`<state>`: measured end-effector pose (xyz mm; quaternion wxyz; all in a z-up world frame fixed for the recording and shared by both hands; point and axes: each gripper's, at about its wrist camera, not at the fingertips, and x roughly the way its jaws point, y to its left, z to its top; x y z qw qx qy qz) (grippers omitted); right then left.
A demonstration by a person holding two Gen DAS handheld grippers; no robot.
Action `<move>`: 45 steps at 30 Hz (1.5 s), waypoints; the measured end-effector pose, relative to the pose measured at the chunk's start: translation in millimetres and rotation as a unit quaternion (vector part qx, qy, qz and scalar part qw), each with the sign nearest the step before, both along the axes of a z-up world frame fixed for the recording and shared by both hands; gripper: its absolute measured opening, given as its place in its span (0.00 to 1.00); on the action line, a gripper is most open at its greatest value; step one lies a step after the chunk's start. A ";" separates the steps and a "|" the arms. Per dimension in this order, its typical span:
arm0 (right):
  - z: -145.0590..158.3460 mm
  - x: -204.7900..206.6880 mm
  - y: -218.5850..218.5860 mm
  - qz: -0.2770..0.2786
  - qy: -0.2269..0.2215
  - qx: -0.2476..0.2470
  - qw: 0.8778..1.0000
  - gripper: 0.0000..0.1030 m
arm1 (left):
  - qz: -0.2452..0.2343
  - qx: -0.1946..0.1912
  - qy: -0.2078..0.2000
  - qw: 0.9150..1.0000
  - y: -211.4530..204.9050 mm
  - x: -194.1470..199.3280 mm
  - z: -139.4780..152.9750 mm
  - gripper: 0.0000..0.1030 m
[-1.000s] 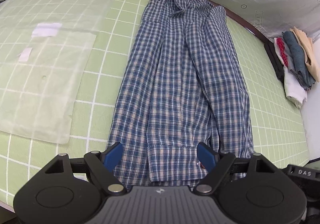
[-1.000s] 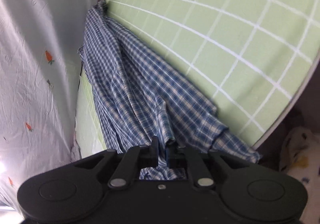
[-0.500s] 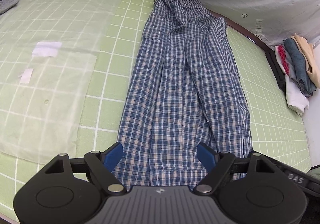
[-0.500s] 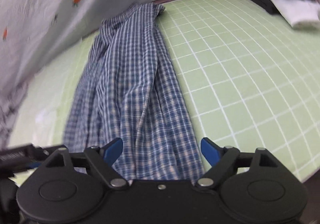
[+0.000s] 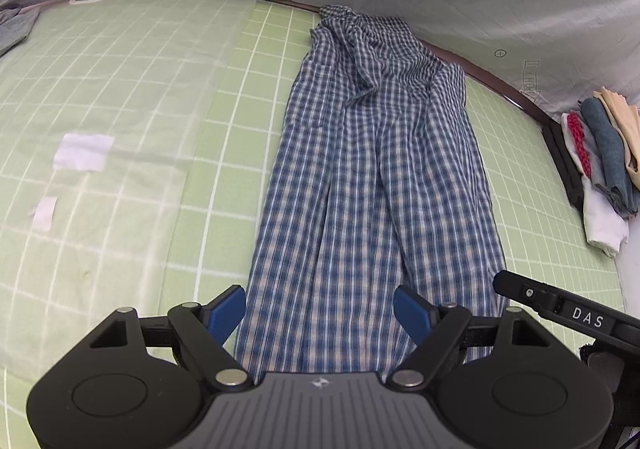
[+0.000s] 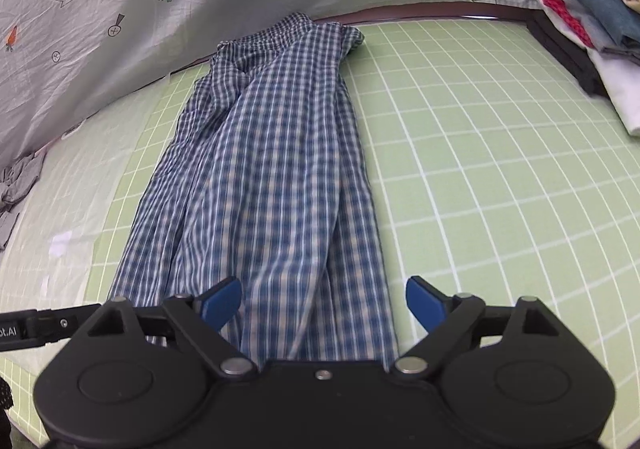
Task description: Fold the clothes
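Both hand-held grippers, left and right, hover spread apart over the near end of the shirt, lying lengthwise ahead (already narrowed). Next: probably pinch that hem, fold away.

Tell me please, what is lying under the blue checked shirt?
The checked shirt lies flat on the green grid mat, which shows all around it. Whether anything else lies beneath the cloth cannot be seen; the cloth covers it.

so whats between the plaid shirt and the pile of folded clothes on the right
Only bare green grid mat. The right wrist view shows it best: nothing lies between the plaid shirt and the folded pile.
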<state>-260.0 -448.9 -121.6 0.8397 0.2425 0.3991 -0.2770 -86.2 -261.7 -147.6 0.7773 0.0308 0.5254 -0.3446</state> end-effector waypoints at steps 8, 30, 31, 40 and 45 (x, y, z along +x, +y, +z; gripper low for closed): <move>-9.8 41.0 -42.8 0.008 0.004 -0.002 1.000 0.88 | -0.006 0.012 -0.011 1.000 -44.4 33.7 -9.4 0.79; -51.8 205.3 -231.5 -0.007 -0.030 -0.044 0.999 0.82 | -0.018 0.024 -0.121 0.992 -215.3 218.9 -47.2 0.71; -51.8 210.7 -237.3 -0.005 -0.033 -0.047 0.998 0.72 | -0.018 0.017 -0.123 0.992 -218.6 223.4 -47.3 0.69; -50.8 224.9 -256.1 0.022 -0.065 -0.035 0.997 0.11 | -0.002 -0.055 -0.074 0.996 -233.6 251.4 -51.5 0.04; -40.8 216.6 -255.6 0.008 -0.081 -0.061 0.995 0.06 | 0.041 -0.047 -0.135 0.989 -225.7 242.3 -37.3 0.03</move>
